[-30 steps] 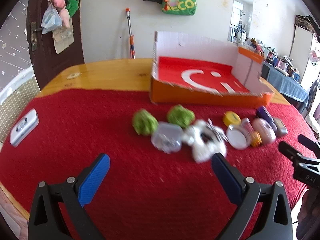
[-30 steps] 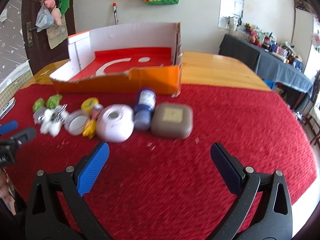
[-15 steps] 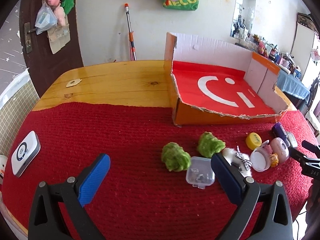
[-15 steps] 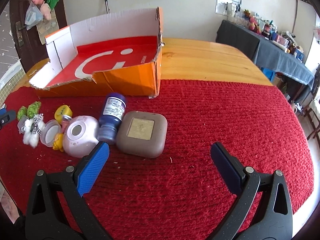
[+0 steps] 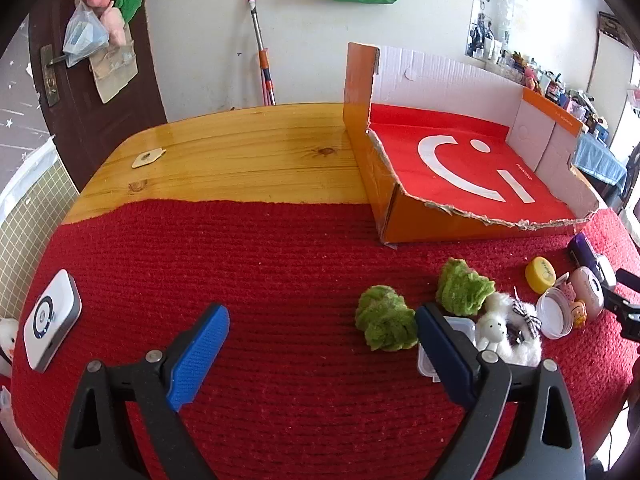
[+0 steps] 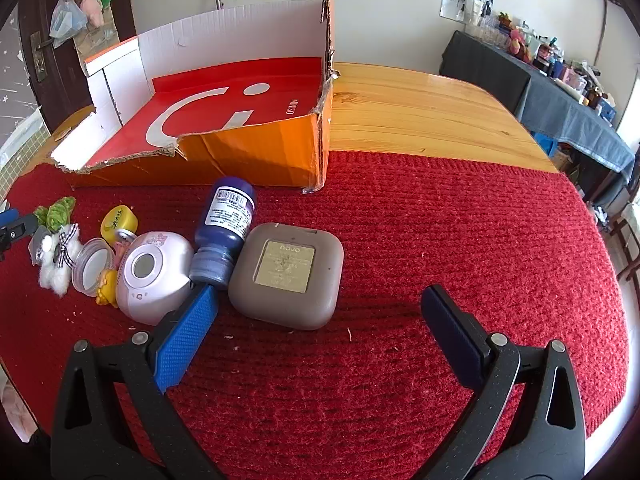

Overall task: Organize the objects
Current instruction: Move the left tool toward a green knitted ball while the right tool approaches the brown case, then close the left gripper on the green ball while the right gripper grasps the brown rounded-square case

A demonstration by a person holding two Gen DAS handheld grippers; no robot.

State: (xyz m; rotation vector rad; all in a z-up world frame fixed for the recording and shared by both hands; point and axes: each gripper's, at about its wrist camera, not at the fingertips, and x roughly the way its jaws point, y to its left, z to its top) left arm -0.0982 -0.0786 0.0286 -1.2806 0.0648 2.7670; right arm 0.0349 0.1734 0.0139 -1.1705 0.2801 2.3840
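Note:
On the red cloth lies a row of small things: two green fuzzy balls (image 5: 384,322), a clear plastic box (image 5: 460,326), a white plush lamb (image 5: 504,332), a round jar (image 5: 554,316), a yellow cap (image 5: 540,275), a pink round device (image 6: 156,276), a blue bottle (image 6: 228,228) and a taupe square case (image 6: 286,276). Behind them stands the torn orange box (image 5: 472,160) with nothing in it. My left gripper (image 5: 322,344) is closing on nothing, with the nearer green ball just inside its right finger, untouched. My right gripper (image 6: 320,320) is open, short of the taupe case.
A white flat device (image 5: 50,322) lies at the cloth's left edge. Bare wooden tabletop (image 5: 240,156) runs behind the cloth, left of the box, with a small tag on it. A dark side table (image 6: 560,92) crowded with things stands at the far right.
The left view has swung left, so the row of objects now sits at its right, and its jaws stand slightly narrower. The right gripper has come closer to the taupe case and bottle.

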